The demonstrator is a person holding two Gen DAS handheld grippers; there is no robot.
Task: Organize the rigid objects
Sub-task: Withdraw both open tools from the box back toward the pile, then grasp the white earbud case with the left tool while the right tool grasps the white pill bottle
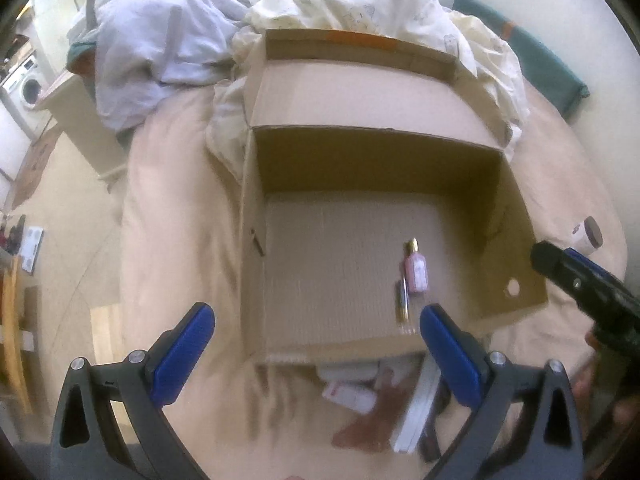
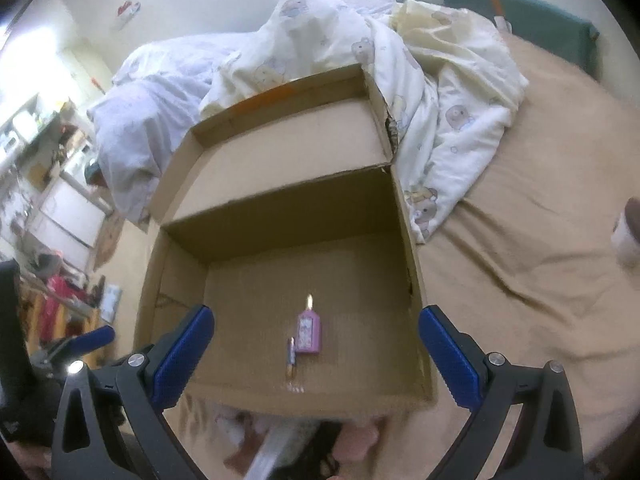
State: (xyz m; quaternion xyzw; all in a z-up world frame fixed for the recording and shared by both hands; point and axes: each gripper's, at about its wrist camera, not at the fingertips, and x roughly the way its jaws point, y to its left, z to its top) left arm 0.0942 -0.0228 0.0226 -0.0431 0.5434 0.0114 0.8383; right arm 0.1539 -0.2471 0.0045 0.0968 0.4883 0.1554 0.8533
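From the left wrist camera, the left gripper (image 1: 316,330) hangs over the near edge of the open cardboard box (image 1: 256,208), its blue fingers (image 1: 182,354) spread wide apart and holding nothing. On the box floor lies a pink perfume bottle (image 1: 416,271) with a gold cap, and a slim tube (image 1: 402,303) lies just beside it, nearer the front wall. Outside the box, against its front wall, a blurred pile of small packages (image 1: 352,396) sits on the beige bedsheet (image 1: 176,216). To the right of the box, a brown-lidded jar (image 1: 588,236) rests on the sheet, with the right gripper's dark body just in front of it.

From the right wrist camera, the right gripper (image 2: 316,354) hovers above the same box (image 2: 412,248), fingers (image 2: 450,354) equally far apart and empty. The pink bottle (image 2: 308,332) and tube (image 2: 291,354) lie on the box floor between them in this view. The jar (image 2: 626,236) sits well right of the box.
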